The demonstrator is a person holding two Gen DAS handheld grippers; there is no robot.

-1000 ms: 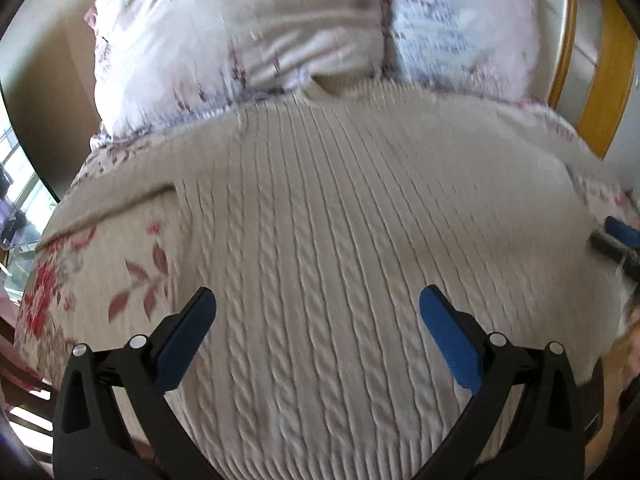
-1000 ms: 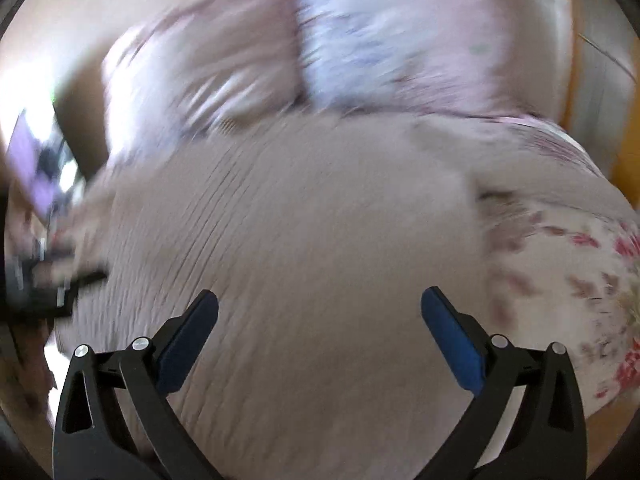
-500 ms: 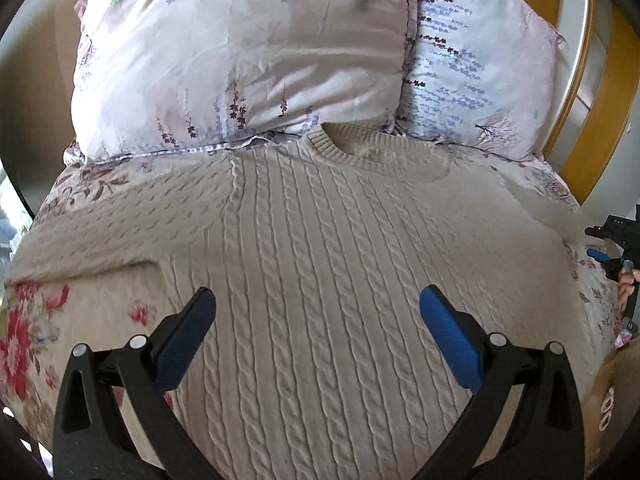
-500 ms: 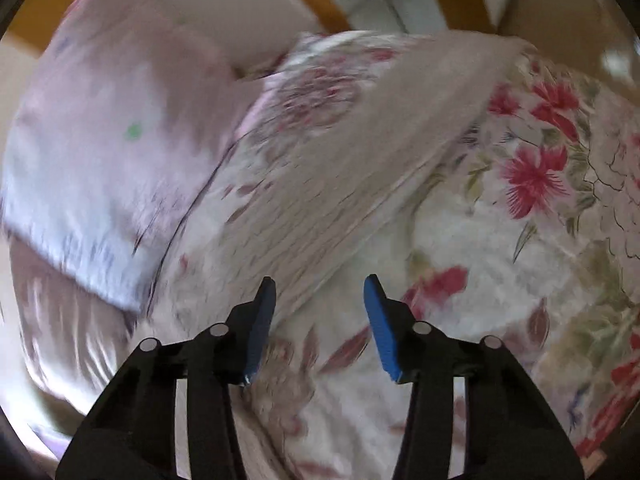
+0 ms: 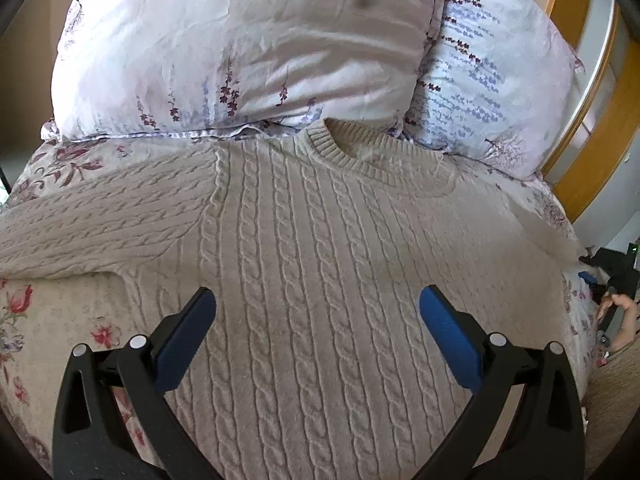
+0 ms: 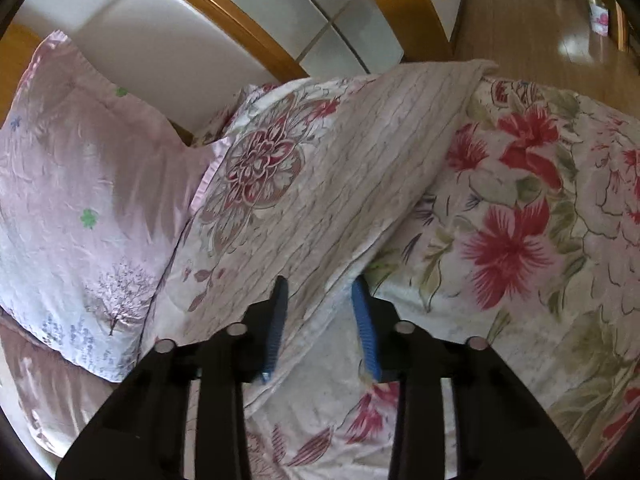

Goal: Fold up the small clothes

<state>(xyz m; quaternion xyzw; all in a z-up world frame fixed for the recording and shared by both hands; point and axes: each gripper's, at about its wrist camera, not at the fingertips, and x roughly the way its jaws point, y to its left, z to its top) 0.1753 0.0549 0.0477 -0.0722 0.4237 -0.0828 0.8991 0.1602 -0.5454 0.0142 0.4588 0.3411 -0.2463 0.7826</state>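
Note:
A cream cable-knit sweater (image 5: 320, 240) lies flat, front up, on the floral bedsheet (image 5: 48, 320), its neck toward the pillows. My left gripper (image 5: 318, 308) hovers over the sweater's body, open, with nothing between its fingers. The left sleeve (image 5: 100, 224) stretches out to the left. In the right wrist view the other sleeve (image 6: 360, 184) runs up to its cuff (image 6: 476, 72). My right gripper (image 6: 318, 292) straddles that sleeve's lower edge; its jaws are closing with the knit between them, and a gap still shows. The right gripper (image 5: 600, 280) and a hand (image 5: 618, 312) also show at the left wrist view's right edge.
Two floral pillows (image 5: 240, 48) (image 5: 492, 92) lean against a wooden headboard (image 5: 600, 128) just beyond the sweater's neck. The flowered sheet (image 6: 520, 240) spreads right of the sleeve. Past the bed's edge lies a wooden floor (image 6: 540, 12).
The left gripper drifted toward the pillows, still open. The right gripper swung from over the sweater's body to the right sleeve, rolled, and its jaws narrowed around the sleeve.

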